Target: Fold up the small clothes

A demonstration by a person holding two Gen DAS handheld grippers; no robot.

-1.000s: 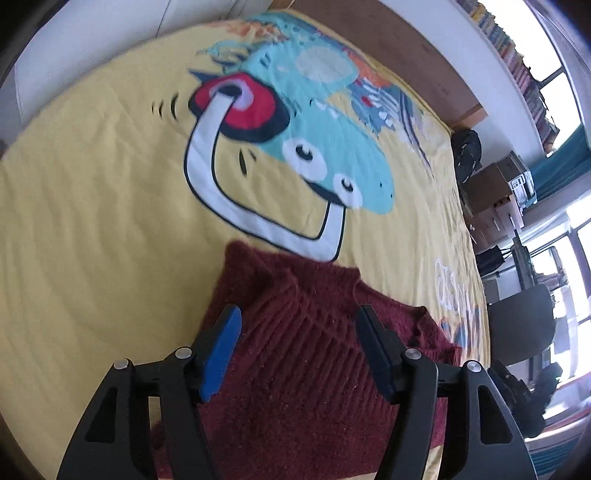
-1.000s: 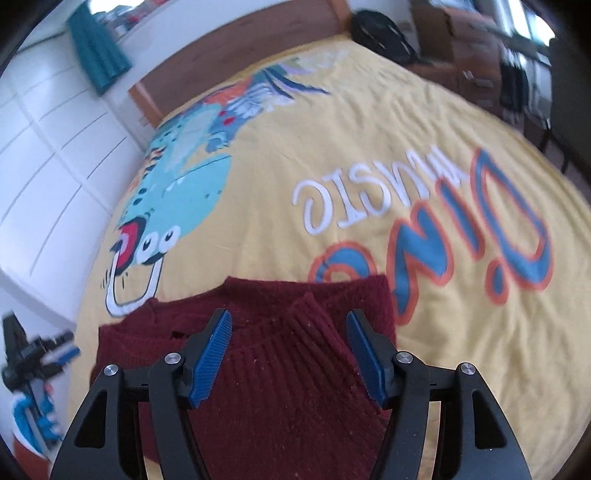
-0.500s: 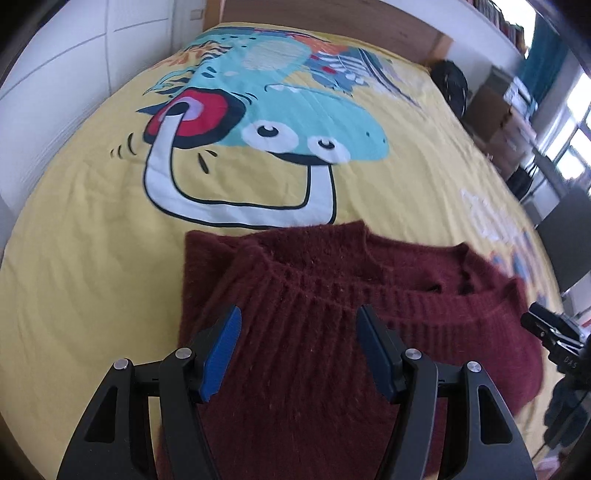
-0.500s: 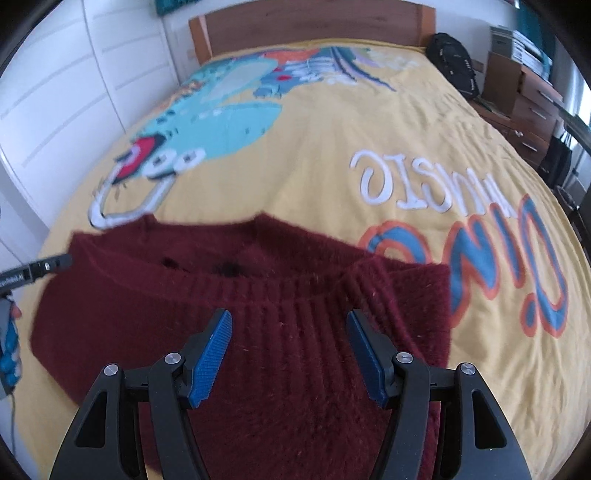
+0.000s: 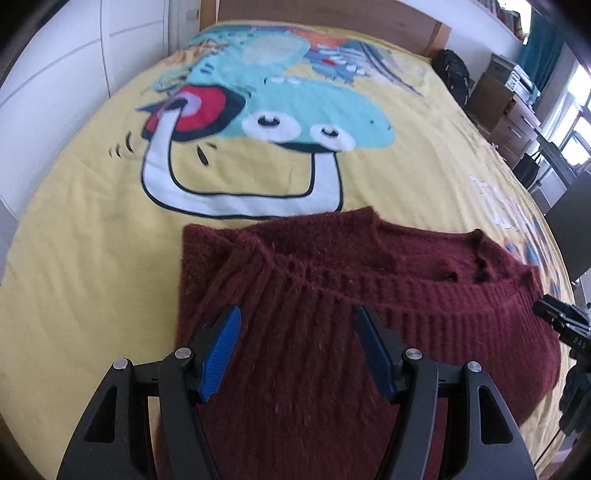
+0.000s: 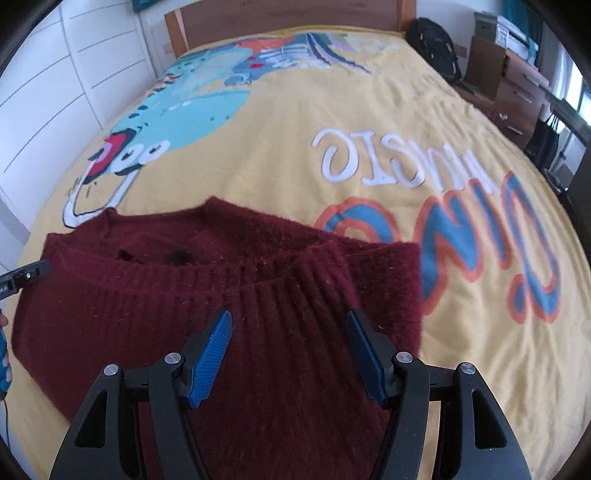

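A dark red knitted sweater (image 5: 332,295) lies flat on the yellow bedspread (image 5: 92,240), its ribbed band across the middle. It also shows in the right wrist view (image 6: 221,288). My left gripper (image 5: 297,321) is open above the sweater's left part, blue pads apart, holding nothing. My right gripper (image 6: 288,325) is open above the sweater's right part, also empty. The right gripper's tip shows at the right edge of the left wrist view (image 5: 561,321); the left gripper's tip shows at the left edge of the right wrist view (image 6: 26,275).
The bedspread carries a cartoon dinosaur print (image 5: 288,110) and lettering (image 6: 388,158). A wooden headboard (image 6: 288,14) stands at the far end. White cupboards (image 6: 55,92) line the left side. A black backpack (image 6: 432,40) and wooden drawers (image 6: 517,88) stand to the right.
Both views swung from tilted to level with the bed. The sweater now lies spread wide under both grippers, which stayed open throughout.
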